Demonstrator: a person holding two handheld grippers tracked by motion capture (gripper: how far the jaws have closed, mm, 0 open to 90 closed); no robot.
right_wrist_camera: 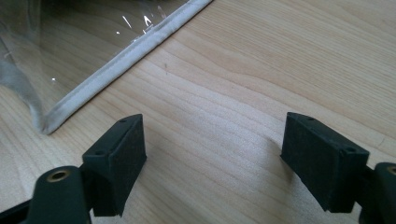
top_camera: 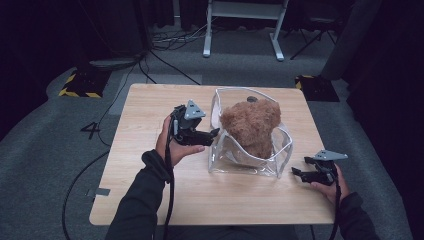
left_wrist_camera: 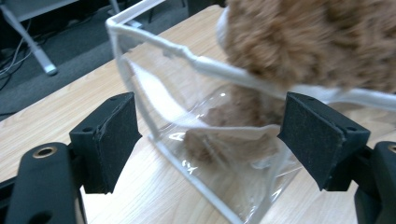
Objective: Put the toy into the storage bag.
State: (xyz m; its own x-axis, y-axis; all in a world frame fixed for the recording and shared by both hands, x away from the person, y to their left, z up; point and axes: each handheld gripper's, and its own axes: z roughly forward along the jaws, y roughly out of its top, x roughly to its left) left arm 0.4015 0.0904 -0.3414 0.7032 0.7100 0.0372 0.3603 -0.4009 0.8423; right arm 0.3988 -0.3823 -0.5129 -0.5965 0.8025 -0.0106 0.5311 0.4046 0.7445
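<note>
Patience pays at this point: your left claw [top_camera: 214, 134] stands wide with nothing between its pads, right up against the near wall of the clear pouch [top_camera: 250, 162], and the plush bear [top_camera: 251, 125] sits half in, half out of the pouch just beyond it. In the left gripper view the white piped rim [left_wrist_camera: 205, 65] runs across between the two pads, with the brown fur bulging over it above and to the right. If you mean to take hold of the pouch, go for that rim rather than the slack film below it; the film looks likely to crumple and slip. Keep the pads off the fur, or you will drag the bear along with the wall.

Your right claw [top_camera: 296, 173] also stands wide and empty, low over the bare surface [top_camera: 150, 165], off the pouch's other bottom corner; its own view shows that piped bottom edge [right_wrist_camera: 121, 63] ahead and to the left. I would bring it in to steady that side, since the pouch looks light enough to slide.

Nothing else lies on the surface near either claw. Only the trailing cable [top_camera: 168, 200] from your left claw could catch the surface's edge.
</note>
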